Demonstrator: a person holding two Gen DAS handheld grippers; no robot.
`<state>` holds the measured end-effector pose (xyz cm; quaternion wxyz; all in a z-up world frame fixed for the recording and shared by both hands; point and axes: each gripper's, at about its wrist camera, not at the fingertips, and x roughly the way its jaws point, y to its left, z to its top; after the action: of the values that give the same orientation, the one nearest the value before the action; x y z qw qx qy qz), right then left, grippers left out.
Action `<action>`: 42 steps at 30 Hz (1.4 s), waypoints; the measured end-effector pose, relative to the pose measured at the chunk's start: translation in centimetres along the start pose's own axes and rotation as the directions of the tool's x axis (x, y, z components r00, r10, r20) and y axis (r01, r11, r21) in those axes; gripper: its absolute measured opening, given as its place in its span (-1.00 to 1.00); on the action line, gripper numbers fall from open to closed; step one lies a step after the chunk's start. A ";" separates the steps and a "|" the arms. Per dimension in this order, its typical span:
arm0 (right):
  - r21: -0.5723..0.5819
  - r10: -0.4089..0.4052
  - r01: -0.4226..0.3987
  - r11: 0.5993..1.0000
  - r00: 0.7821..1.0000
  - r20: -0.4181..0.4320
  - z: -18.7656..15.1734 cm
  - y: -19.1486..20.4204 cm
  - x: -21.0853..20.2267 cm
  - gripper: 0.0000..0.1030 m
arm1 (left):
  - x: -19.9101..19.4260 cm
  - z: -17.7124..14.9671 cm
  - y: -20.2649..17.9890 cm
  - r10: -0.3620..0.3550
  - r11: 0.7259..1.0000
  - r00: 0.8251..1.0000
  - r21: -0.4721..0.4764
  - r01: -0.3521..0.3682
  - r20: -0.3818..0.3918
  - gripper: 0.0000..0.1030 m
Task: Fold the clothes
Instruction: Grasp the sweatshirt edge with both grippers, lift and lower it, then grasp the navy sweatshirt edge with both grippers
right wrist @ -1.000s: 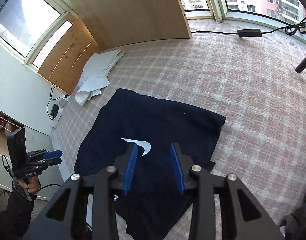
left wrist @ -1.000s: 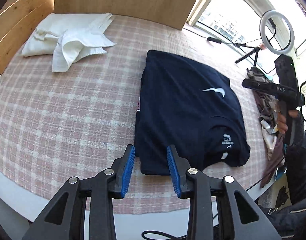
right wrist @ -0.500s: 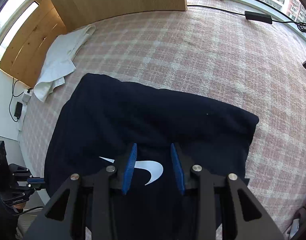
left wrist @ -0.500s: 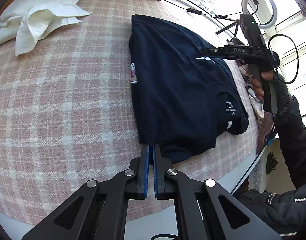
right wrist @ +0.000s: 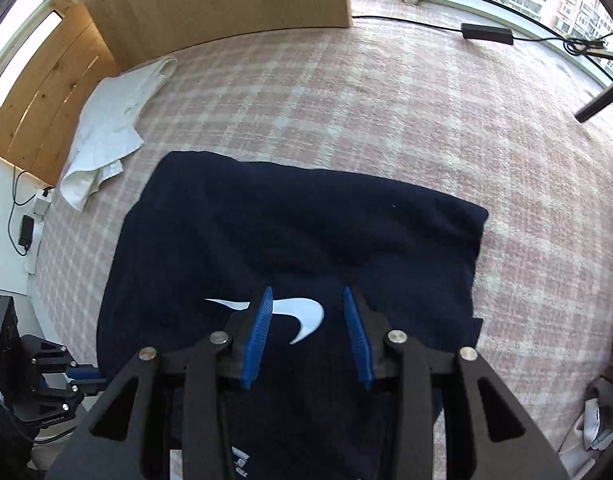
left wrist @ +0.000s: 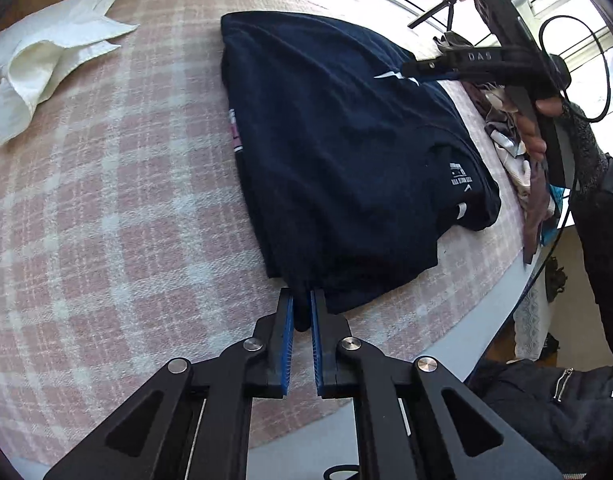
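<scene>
A navy T-shirt (left wrist: 346,152) with a white swoosh lies partly folded on the pink plaid bed cover (left wrist: 106,220). My left gripper (left wrist: 301,312) is shut on the shirt's near corner at the cover's front edge. In the right wrist view the same shirt (right wrist: 286,240) lies below my right gripper (right wrist: 306,320), which is open and hovers over the swoosh (right wrist: 302,314), holding nothing. The right gripper also shows in the left wrist view (left wrist: 410,68), above the shirt's far side.
A crumpled white garment (left wrist: 46,56) lies at the far left of the bed, also in the right wrist view (right wrist: 106,128). A pile of clothes (left wrist: 518,160) hangs off the right edge. A wooden board (right wrist: 210,0) stands behind. A power adapter (right wrist: 486,33) lies by the window.
My left gripper went from open to shut on the shirt's near corner. My right gripper, still open, moved in low over the swoosh.
</scene>
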<state>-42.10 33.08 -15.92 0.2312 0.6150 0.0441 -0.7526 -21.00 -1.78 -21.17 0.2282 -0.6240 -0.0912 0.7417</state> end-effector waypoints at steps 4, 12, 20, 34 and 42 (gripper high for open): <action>0.069 0.006 -0.008 0.998 1.000 0.028 -0.9 -2.0 -2.5 -0.28 | -4.5 1.6 1.1 0.048 0.998 0.998 0.037 -0.050 0.047 -0.87; 0.124 0.100 -0.122 0.985 0.980 0.170 0.6 -3.9 -13.2 -0.28 | -12.2 13.1 2.6 0.003 0.995 0.987 0.094 -0.019 0.163 -0.52; 0.156 0.037 -0.065 0.986 0.984 0.175 3.1 -8.3 -12.1 -0.06 | -3.0 20.2 5.7 0.023 0.999 1.000 -0.042 -0.022 0.018 -0.36; 0.141 0.098 -0.099 0.985 0.995 0.020 2.6 -10.2 0.3 -0.06 | 3.2 21.2 8.0 -0.061 0.994 0.995 -0.097 0.054 -0.074 -0.24; 0.078 0.108 -0.109 0.991 0.994 0.017 3.0 -8.6 0.0 -0.49 | 2.5 21.9 7.3 -0.109 0.991 0.994 -0.077 0.106 -0.032 -0.33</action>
<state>-48.30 39.62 -17.06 0.2474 0.6205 -0.0206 -0.7439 -44.16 -3.83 -21.95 0.2460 -0.6396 -0.1482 0.7130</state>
